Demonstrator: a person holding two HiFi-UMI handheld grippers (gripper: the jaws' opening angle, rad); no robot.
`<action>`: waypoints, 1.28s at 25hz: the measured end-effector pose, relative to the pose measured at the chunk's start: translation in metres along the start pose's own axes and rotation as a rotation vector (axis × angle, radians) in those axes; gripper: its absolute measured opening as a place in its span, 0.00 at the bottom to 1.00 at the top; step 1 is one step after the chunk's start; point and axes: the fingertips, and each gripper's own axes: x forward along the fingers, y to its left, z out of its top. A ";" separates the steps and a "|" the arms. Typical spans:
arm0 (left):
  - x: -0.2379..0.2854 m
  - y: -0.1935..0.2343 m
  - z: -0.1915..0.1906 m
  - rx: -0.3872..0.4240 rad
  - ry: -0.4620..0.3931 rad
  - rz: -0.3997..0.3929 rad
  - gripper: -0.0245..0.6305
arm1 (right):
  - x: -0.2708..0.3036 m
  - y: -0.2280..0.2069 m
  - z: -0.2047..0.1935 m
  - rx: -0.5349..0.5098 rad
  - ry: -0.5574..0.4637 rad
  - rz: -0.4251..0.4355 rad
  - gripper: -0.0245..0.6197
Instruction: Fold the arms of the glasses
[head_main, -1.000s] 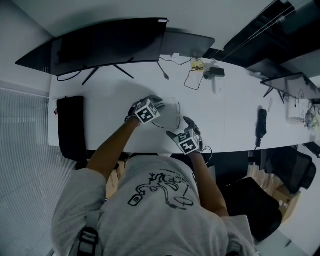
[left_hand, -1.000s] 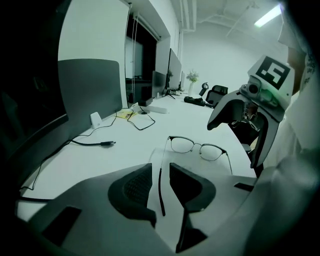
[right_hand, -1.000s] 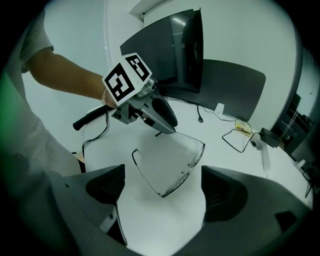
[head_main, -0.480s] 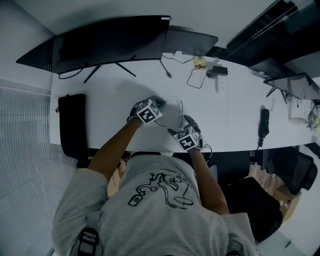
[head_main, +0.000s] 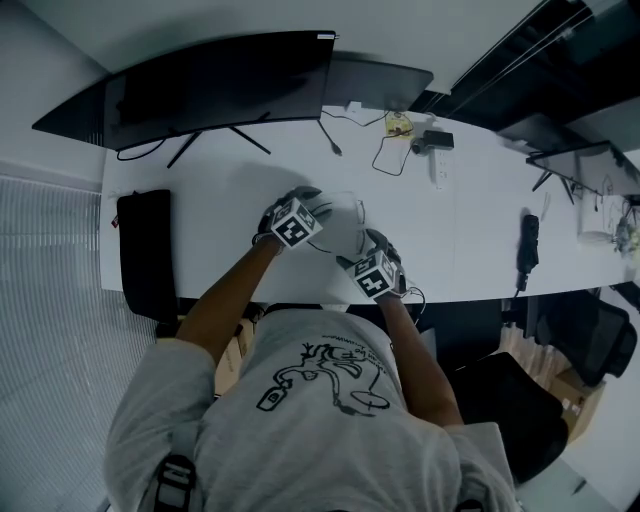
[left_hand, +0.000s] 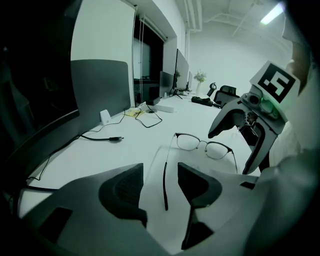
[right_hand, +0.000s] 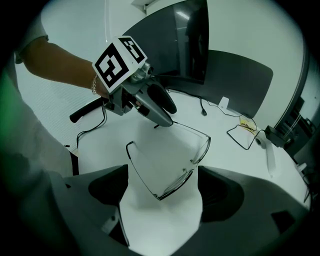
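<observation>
The glasses (right_hand: 172, 165) lay unfolded on the white bench (head_main: 200, 200), just in front of the person. The left gripper (left_hand: 161, 176) had its jaws opening. The end of one arm (left_hand: 165, 192) lay between them, with the pads clear of it. The right gripper (right_hand: 162, 192) was closing from wide, its jaws on either side of the front frame without touching it. A monitor (head_main: 220, 90) stood along the bench's far edge.
</observation>
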 end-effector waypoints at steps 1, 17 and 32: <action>0.002 0.000 -0.003 0.003 0.013 -0.007 0.39 | 0.000 0.000 0.000 -0.003 0.001 0.001 0.73; 0.000 -0.015 -0.009 0.012 0.022 -0.054 0.08 | 0.002 -0.004 -0.003 0.016 -0.007 -0.017 0.64; -0.004 -0.023 -0.010 0.012 0.030 -0.066 0.08 | 0.000 -0.008 -0.004 0.040 -0.009 -0.037 0.56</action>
